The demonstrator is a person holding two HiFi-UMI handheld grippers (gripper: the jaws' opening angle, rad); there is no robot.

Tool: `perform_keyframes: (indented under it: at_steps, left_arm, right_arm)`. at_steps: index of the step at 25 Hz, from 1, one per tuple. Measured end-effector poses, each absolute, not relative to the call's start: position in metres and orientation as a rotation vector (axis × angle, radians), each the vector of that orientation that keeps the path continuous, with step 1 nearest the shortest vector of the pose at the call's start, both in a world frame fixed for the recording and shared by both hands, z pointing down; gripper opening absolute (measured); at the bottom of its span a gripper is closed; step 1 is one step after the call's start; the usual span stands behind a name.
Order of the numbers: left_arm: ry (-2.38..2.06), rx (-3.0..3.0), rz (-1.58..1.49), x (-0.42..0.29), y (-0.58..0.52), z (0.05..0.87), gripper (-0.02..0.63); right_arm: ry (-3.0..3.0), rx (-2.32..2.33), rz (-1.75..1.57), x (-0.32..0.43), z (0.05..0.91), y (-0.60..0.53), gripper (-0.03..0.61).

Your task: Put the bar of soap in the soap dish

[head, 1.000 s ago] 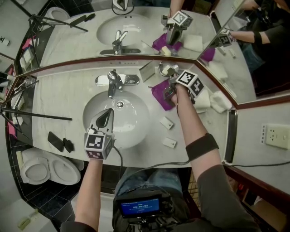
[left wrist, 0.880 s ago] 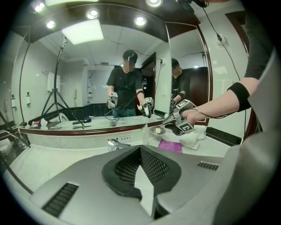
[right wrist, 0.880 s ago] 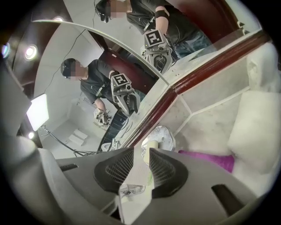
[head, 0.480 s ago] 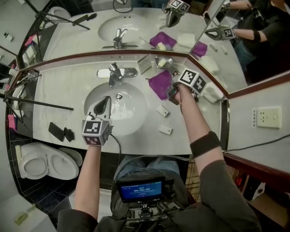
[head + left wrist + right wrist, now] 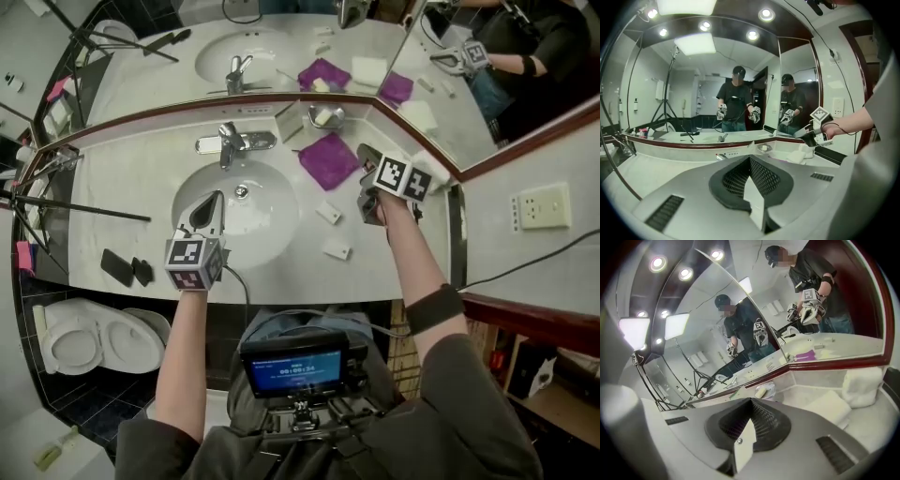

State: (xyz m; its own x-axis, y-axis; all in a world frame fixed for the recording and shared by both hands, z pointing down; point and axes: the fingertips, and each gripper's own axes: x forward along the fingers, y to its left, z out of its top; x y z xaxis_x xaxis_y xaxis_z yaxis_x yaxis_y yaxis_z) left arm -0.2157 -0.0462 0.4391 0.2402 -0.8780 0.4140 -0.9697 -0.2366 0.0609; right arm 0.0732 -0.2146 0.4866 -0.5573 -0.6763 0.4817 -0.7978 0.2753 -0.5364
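The metal soap dish (image 5: 325,116) stands in the counter's back corner by the mirror, with the pale bar of soap (image 5: 322,115) lying in it. The right gripper view shows that dish (image 5: 765,391) and the soap (image 5: 761,393) ahead of my jaws. My right gripper (image 5: 367,154) hangs shut and empty to the right of the purple cloth (image 5: 335,157), apart from the dish. My left gripper (image 5: 216,199) hovers shut and empty over the sink basin (image 5: 253,234). In the left gripper view the dish (image 5: 764,148) sits far ahead.
A faucet (image 5: 228,142) stands behind the basin. Two small white packets (image 5: 328,213) (image 5: 337,250) lie on the counter in front of the cloth. Folded white towels (image 5: 829,408) sit at the right. Black items (image 5: 117,267) lie at the left, by a tripod leg (image 5: 84,208).
My right gripper has drawn back from the soap dish toward the right and risen, its jaws now shut and empty. The left gripper has lifted a little over the basin.
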Motion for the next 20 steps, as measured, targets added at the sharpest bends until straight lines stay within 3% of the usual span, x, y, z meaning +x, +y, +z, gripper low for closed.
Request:
perform_keyframes:
  at_steps: [14, 20]
  left_arm:
    - [-1.691, 2.222, 0.439, -0.21, -0.043, 0.434, 0.0]
    - [-1.695, 2.243, 0.473, -0.21, -0.043, 0.436, 0.0]
  right_arm:
    - [-2.307, 1.379, 0.788, 0.131, 0.497, -0.165, 0.006]
    - [-2.297, 1.355, 0.782, 0.138, 0.505, -0.155, 0.006]
